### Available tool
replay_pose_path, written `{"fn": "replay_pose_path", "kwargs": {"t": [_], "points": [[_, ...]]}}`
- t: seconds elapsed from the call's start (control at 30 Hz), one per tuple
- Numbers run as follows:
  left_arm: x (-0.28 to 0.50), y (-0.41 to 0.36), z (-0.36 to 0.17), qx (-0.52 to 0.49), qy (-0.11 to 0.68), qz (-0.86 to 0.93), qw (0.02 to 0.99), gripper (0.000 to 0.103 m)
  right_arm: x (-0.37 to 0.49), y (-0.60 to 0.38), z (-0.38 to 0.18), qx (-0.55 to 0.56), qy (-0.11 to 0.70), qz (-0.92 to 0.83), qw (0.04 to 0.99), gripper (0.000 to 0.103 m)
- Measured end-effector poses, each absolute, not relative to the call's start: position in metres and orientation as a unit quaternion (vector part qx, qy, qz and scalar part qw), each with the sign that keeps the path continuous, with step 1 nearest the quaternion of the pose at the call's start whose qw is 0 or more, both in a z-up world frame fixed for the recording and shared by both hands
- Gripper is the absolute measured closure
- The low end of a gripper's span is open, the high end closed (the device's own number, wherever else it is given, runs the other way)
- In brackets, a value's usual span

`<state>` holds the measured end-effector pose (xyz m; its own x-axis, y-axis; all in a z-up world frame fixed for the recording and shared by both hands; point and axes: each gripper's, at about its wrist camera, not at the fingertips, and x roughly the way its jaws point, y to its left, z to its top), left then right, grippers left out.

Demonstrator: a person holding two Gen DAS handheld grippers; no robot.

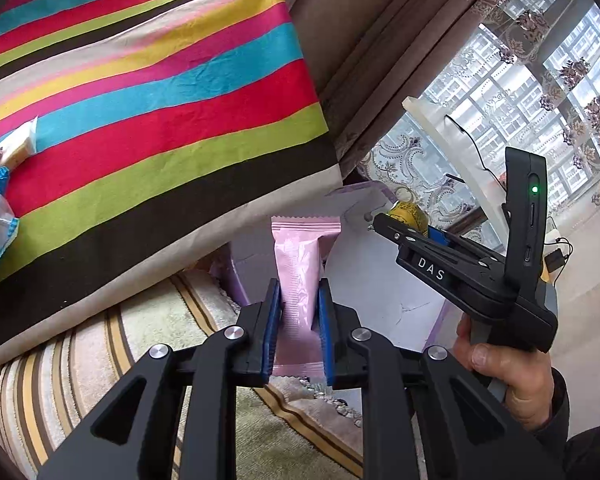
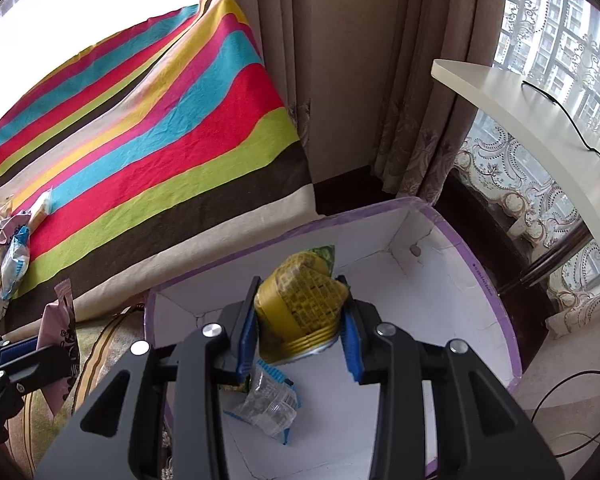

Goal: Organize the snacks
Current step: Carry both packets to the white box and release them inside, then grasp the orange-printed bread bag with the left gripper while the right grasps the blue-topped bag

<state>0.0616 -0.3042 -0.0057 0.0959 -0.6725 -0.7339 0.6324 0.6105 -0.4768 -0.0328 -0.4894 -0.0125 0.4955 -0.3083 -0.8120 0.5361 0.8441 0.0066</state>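
Pink bar (image 1: 298, 280) clamped upright in left gripper (image 1: 299, 332), long axis pointing away, near box (image 2: 496, 296). Yellow pack (image 2: 302, 308) pinched in right gripper (image 2: 300, 332) above box floor, over clear wrapper (image 2: 268, 404).

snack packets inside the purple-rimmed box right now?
1: a clear blue-edged plastic packet on the white floor of the purple-rimmed cardboard box. The yellow packet above it is in the right gripper. Others may be hidden.

Striped tablecloth (image 2: 172, 128) with loose snack packets (image 2: 14, 260) at its left edge.
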Motion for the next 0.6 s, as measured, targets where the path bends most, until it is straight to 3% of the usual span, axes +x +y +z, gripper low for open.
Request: {"fn": "replay_pose_path", "kwargs": {"t": [0.07, 0.2, 0.47, 0.6], "points": [[0.059, -0.312, -0.005, -0.020, 0.510, -0.456, 0.729, 0.079, -0.036, -0.496, -0.011, 0.134, 0.432, -0.262, 0.852, 0.054], [0.057, -0.312, -0.003, -0.030, 0.500, -0.466, 0.730, 0.041, -0.041, -0.500, -0.006, 0.133, 0.419, -0.302, 0.846, 0.036], [0.062, -0.282, 0.008, -0.051, 0.472, -0.430, 0.768, 0.032, -0.035, -0.474, 0.009, 0.110, 0.381, -0.291, 0.870, 0.030], [0.066, -0.253, 0.025, -0.058, 0.420, -0.400, 0.812, 0.017, -0.027, -0.446, 0.030, 0.094, 0.367, -0.243, 0.893, 0.026]]}}
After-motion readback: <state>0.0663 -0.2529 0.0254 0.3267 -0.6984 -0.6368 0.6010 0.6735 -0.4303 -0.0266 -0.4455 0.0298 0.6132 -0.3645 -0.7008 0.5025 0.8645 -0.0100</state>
